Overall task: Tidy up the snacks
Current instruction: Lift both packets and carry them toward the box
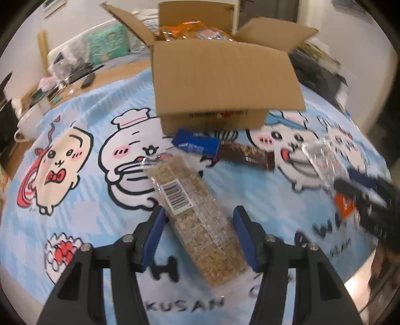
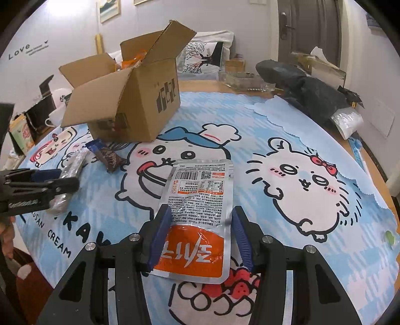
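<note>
Between spread jaws, oat bar (image 1: 197, 220), foil pouch (image 2: 197, 217)

Pale walls (image 2: 75, 32), grey door (image 2: 310, 27), framed pictures (image 2: 110, 10), wooden table (image 2: 205, 83).

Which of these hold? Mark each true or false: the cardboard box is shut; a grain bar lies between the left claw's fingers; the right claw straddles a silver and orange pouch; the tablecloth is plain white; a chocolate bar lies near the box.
1. The cardboard box is shut. False: its flaps stand open.
2. A grain bar lies between the left claw's fingers. True.
3. The right claw straddles a silver and orange pouch. True.
4. The tablecloth is plain white. False: blue with cartoon animals.
5. A chocolate bar lies near the box. True.
</note>
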Available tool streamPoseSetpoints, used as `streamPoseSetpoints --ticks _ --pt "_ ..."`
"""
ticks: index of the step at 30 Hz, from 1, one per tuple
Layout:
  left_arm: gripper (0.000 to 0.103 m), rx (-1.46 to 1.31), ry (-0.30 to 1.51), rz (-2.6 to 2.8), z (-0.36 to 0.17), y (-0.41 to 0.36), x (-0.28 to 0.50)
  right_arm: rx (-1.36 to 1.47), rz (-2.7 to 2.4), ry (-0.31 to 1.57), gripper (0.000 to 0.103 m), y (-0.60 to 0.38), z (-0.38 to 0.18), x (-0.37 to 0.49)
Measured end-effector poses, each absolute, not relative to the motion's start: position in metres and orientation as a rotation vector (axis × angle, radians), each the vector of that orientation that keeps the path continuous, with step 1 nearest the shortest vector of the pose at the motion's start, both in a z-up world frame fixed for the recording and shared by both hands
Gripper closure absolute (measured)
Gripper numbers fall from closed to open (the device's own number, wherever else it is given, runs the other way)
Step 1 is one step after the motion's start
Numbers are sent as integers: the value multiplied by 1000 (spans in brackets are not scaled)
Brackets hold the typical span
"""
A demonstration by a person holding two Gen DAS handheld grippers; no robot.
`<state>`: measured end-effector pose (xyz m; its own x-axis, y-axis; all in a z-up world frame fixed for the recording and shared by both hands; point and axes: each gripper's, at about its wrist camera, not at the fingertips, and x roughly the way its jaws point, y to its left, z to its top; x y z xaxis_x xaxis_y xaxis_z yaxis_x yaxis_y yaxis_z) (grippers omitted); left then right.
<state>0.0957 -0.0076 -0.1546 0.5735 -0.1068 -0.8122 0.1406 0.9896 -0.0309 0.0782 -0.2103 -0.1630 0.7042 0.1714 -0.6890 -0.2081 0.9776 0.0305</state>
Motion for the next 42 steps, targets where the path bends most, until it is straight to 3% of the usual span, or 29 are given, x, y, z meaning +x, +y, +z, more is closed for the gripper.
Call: streamPoseSetpoints --ticks 7,11,20,23,26,28,33,35,36,42 --pt "49 -5 935 -123 -156 16 86 -69 201 774 53 -211 -163 79" --pt "64 -27 913 -82 -156 29 88 -76 183 777 48 -212 -163 79" --pt "65 -70 903 -106 -156 39 89 -94 183 768 48 -204 -165 79" --pt "65 -71 898 -100 -155 42 86 -53 182 755 61 -212 -161 79" --pt "65 -74 897 -97 -153 44 84 -41 140 720 93 -220 -151 77" --pt "65 -74 906 -99 -154 46 83 -24 144 724 98 -225 -148 78" --pt "63 -70 916 -98 -156 45 84 29 152 772 90 -232 -158 82" --pt "55 -74 918 -104 -156 44 85 41 170 774 63 -231 -158 81" --pt "53 -73 919 -105 -156 43 86 41 196 774 45 -228 -158 81" --pt "48 -59 911 -69 -158 35 95 -4 249 786 33 -202 -162 82"
